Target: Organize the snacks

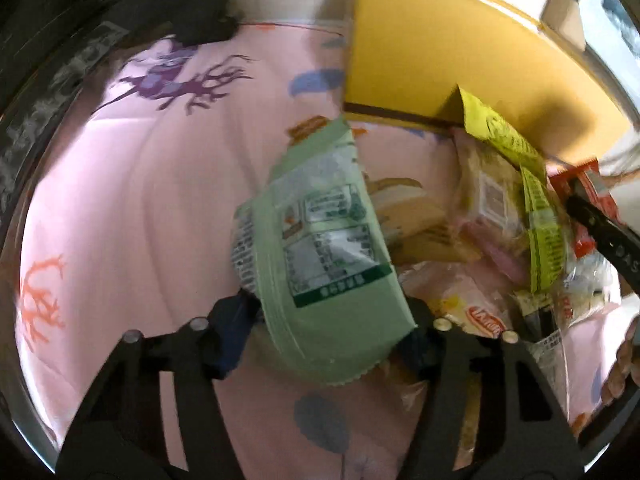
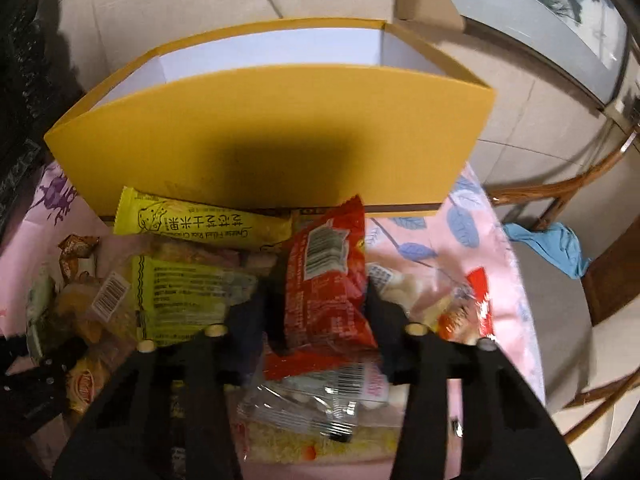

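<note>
A pale green snack packet stands tilted between the fingers of my left gripper, which is shut on its lower end. In the right wrist view my right gripper is shut on a red snack packet with a barcode. Both hang over a pile of snacks on a pink patterned cloth. The pile includes a yellow rice cracker bar and a yellow-green packet. An open yellow cardboard box with a white inside stands just behind the pile. The same box shows at the upper right of the left wrist view.
A clear bag of white sweets lies under the right gripper. Wooden chair legs and a blue rag sit on the tiled floor to the right. A dark object rests at the cloth's far left. A person's fingers show at the right edge.
</note>
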Motion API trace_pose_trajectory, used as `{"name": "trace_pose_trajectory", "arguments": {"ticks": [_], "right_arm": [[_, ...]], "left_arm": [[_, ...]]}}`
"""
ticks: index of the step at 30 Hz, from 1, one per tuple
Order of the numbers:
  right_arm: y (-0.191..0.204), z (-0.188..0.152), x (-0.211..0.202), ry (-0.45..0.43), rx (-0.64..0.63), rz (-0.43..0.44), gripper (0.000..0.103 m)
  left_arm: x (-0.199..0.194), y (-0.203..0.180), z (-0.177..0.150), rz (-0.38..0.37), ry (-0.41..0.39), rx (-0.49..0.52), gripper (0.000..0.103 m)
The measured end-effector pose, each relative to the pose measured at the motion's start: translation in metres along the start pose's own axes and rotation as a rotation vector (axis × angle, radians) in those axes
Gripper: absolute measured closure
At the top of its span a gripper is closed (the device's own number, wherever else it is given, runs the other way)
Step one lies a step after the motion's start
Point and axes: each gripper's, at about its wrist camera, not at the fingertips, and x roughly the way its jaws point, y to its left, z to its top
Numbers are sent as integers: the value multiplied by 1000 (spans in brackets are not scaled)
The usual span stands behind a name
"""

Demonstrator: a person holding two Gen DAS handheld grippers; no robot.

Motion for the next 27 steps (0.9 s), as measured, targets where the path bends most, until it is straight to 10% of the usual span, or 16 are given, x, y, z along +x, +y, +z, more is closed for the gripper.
{"name": "trace_pose_trajectory", "arguments": {"ticks": [17,18,20,21,27], "right_arm": [[20,-15,-80,-124,-47,-18,92],[18,-14,-79,-117,-45,-6,90],[15,-10,-72,-91,-62,-1,22],[12,-7,-67,-101,-65,-9,11],[11,5,-21,-39,-29,15,3]], "left_arm": [[-53,40,-9,-55,-50,-20,78],[-51,41,-9,-61,-47,-18,78],[-47,41,-8,-63,-44,0,78],[-46,40,-7,-62,-46,15,78],[-34,40,2,-66,-42,25,78]]}}
